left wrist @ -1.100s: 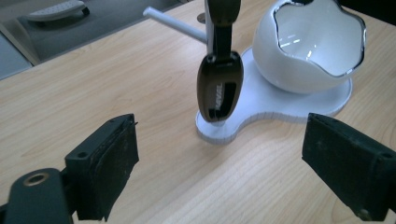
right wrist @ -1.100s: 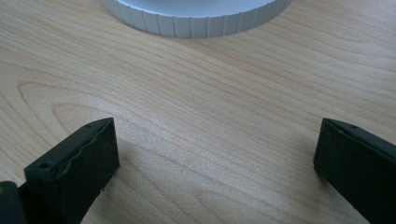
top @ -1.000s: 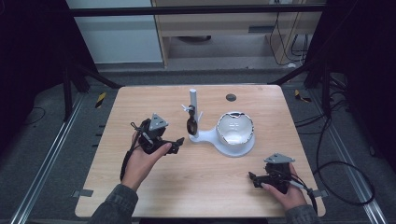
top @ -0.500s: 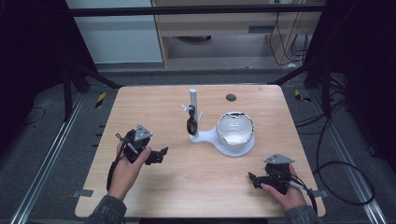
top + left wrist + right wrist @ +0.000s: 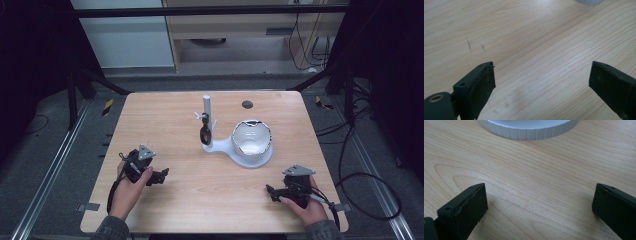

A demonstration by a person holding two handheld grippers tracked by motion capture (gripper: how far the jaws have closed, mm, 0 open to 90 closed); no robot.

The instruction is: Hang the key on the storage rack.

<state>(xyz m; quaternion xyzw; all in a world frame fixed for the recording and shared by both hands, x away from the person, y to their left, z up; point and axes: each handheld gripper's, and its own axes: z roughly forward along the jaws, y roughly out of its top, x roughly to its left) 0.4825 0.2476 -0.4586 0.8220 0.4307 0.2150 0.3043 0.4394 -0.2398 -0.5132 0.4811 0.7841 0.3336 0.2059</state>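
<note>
Pale wood grain runs across the table (image 5: 190, 200) under both of your tools. Your left gripper (image 5: 161, 176) sits low over the near-left part of the tabletop, held in your left hand (image 5: 131, 186), with its grey three-cornered plate (image 5: 146, 152) on top and its jaws pointing toward the middle of the table. In the left gripper view the two black jaws stand wide apart with only bare wood between them; they have hold of nothing. A few faint dark scuffs (image 5: 475, 46) mark the wood ahead of the left jaw.

Your right gripper (image 5: 270, 190) rests near the front-right edge in your right hand (image 5: 305, 207), its jaws pointing left along the table, its cable (image 5: 367, 210) trailing off the right side. In the right gripper view its jaws are likewise spread wide and empty, the wood showing clear between them, and the ribbed white rim of a round base (image 5: 529, 131) lies just ahead.

At the middle of the table stands a white stand (image 5: 220, 146): an upright post (image 5: 206, 107) at its left with a small dark piece (image 5: 204, 133) hanging beside it, and a round base at its right carrying a white, bowl-like shell (image 5: 251, 138) with a jagged upper edge. Both grippers are well apart from it. A small dark round spot (image 5: 247, 104) sits near the far edge.
</note>
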